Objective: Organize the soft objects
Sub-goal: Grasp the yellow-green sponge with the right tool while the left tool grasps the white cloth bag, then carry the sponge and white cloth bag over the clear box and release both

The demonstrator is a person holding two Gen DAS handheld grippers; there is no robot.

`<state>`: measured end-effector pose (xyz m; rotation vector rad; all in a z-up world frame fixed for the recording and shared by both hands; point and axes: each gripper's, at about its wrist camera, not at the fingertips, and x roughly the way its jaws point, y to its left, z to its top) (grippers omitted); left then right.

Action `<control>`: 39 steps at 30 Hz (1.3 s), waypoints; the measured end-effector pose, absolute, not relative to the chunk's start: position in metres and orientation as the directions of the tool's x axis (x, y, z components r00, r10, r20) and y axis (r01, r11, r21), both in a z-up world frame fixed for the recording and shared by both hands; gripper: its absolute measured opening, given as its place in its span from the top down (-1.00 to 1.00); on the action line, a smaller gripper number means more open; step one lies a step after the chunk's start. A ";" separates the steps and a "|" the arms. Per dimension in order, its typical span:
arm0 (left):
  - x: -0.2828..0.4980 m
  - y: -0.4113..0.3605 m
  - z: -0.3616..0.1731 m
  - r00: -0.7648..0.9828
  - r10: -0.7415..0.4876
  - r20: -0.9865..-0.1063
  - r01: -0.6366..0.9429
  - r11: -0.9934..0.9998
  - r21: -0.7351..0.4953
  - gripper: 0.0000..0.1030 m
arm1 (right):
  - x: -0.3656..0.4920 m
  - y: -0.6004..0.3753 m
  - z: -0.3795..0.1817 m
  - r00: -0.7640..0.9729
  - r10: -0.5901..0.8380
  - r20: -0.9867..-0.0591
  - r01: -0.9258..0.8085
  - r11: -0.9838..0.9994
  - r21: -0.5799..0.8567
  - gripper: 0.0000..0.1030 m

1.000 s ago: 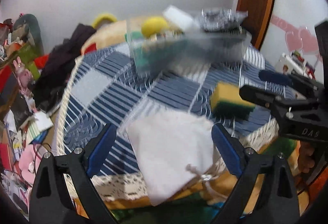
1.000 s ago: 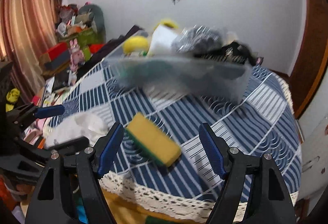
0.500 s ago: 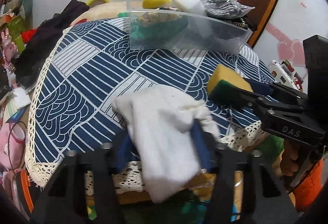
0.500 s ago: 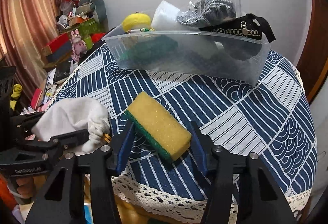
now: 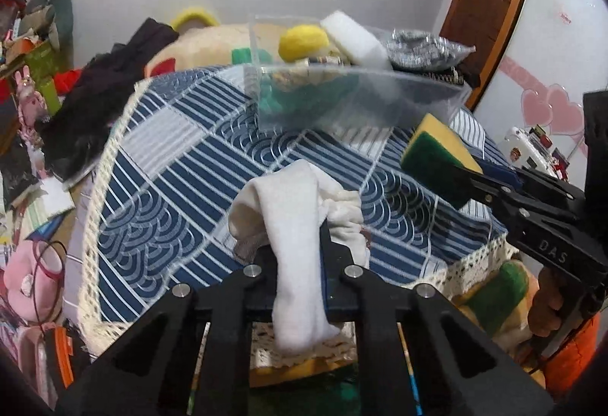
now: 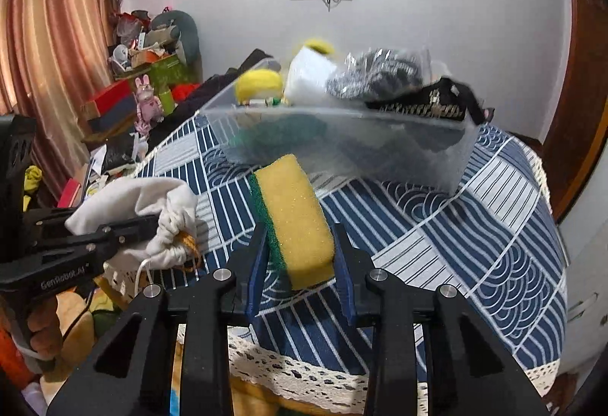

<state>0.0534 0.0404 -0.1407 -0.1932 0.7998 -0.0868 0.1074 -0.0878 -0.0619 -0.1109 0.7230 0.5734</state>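
Left cam first: the left claw (image 5: 300,256) is clamped on the pouch (image 5: 292,226), a floppy white drawstring thing, held up just off the near edge of the desk (image 5: 182,165). Only a strip of fabric is pinched. The gathered end bulges out to the right and a long tail droops down below the fingers. If the fabric creeps, I'd bet the whole bag slides out, and this close to the edge it may land on the floor, not the cloth. The right claw (image 5: 471,180) comes in from the side gripping the sponge (image 5: 437,157), close to the pouch, so the two could bump on the way over.

The bin (image 5: 357,104) at the back is already heaped: a yellow ball (image 5: 302,41), a white block (image 5: 355,39) and a silvery bag (image 5: 421,53) poke up over the rim. Drop more on top and something could roll off.

Right cam: the right claw (image 6: 300,256) squeezes the sponge (image 6: 292,214) by its near end, most of the length sticking out forward toward the bin (image 6: 342,146). It's squishy, so a knock on the bin wall might pivot it loose. The pouch (image 6: 152,214) hangs off to the left in the left claw (image 6: 114,229), its cord (image 6: 146,269) dangling. That cord looks like a snag risk on the lace trim (image 6: 304,374).
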 end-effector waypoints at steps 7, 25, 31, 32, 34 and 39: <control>0.062 0.046 -0.108 0.762 -0.104 -0.639 -0.008 0.985 -0.170 0.79 | 0.106 -0.093 -0.036 0.666 0.454 -0.592 -0.520 0.851 0.068 0.43; 0.096 0.029 -0.031 0.908 -0.004 -0.420 -0.014 0.999 -0.040 0.79 | 0.137 -0.107 0.018 0.814 0.407 -0.415 -0.432 0.901 0.035 0.42; 0.121 0.030 -0.023 0.921 -0.007 -0.389 -0.012 0.999 -0.047 0.79 | 0.153 -0.100 0.020 0.830 0.393 -0.397 -0.410 0.911 0.044 0.42; 0.125 0.031 -0.024 0.921 -0.007 -0.388 -0.013 0.999 -0.049 0.79 | 0.156 -0.098 0.018 0.827 0.397 -0.399 -0.412 0.910 0.050 0.42; 0.137 0.031 -0.026 0.919 -0.013 -0.395 -0.012 0.998 -0.060 0.79 | 0.161 -0.093 0.014 0.823 0.399 -0.405 -0.414 0.909 0.054 0.42; 0.170 0.035 -0.044 0.899 -0.024 -0.437 -0.021 0.995 -0.098 0.79 | 0.177 -0.079 0.001 0.797 0.413 -0.441 -0.430 0.900 0.068 0.42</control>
